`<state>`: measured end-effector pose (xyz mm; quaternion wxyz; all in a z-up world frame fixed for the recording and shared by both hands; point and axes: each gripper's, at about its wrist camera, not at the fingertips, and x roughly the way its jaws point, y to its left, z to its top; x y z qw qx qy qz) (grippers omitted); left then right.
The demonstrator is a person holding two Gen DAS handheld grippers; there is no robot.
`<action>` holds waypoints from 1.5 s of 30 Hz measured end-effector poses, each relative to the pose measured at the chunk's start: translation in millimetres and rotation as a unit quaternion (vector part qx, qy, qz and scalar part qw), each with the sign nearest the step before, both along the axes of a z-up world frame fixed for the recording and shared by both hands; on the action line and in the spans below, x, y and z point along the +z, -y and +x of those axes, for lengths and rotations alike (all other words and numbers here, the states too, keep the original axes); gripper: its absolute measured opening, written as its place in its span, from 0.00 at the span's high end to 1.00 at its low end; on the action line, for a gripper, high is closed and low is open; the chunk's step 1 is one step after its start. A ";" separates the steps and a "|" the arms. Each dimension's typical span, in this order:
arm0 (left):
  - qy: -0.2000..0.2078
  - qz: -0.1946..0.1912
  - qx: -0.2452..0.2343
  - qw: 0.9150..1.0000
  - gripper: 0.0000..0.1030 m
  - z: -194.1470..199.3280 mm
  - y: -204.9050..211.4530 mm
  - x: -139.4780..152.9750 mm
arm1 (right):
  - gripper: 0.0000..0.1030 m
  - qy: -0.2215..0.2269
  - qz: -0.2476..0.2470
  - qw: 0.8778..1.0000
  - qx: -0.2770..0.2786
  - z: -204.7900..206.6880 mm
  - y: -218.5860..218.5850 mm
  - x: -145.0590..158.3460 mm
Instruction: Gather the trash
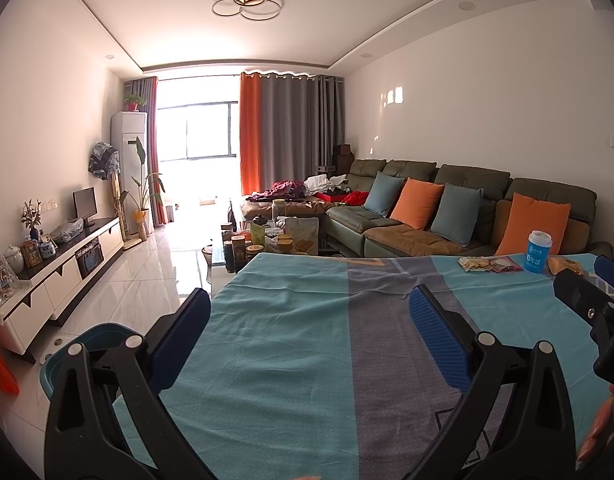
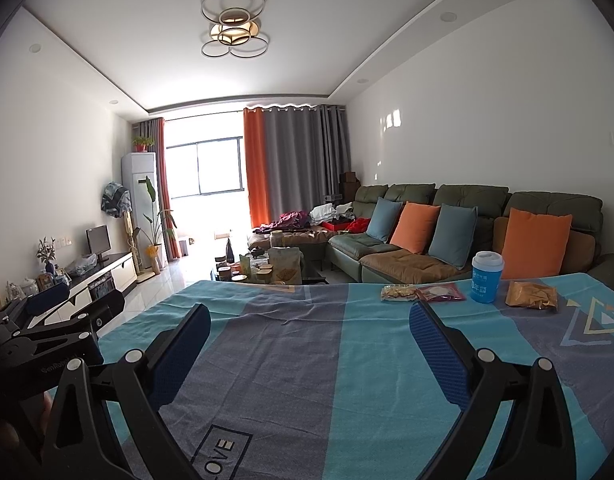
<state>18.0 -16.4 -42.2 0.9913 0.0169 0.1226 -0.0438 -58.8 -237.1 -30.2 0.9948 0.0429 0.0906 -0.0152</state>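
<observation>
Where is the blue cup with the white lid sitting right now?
The blue cup stands upright at the table's far right edge, between a red wrapper and an orange snack bag, before the sofa.

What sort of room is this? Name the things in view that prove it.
Most likely a home living room: a long green sectional sofa with orange and blue cushions, a low white TV cabinet carrying a small black screen, and a glass coffee table crowded with jars.
</observation>
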 end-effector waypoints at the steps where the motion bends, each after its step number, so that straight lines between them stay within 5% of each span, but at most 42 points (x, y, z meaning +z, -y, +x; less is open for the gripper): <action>1: 0.001 0.001 0.000 1.000 0.05 -0.1 0.1 -0.1 | 0.07 0.001 0.000 1.000 0.000 -0.2 0.1 -0.1; 45: -0.005 0.010 0.000 1.000 0.05 4.0 3.5 -3.0 | 0.07 -0.004 0.001 1.000 0.000 -1.3 -0.4 1.5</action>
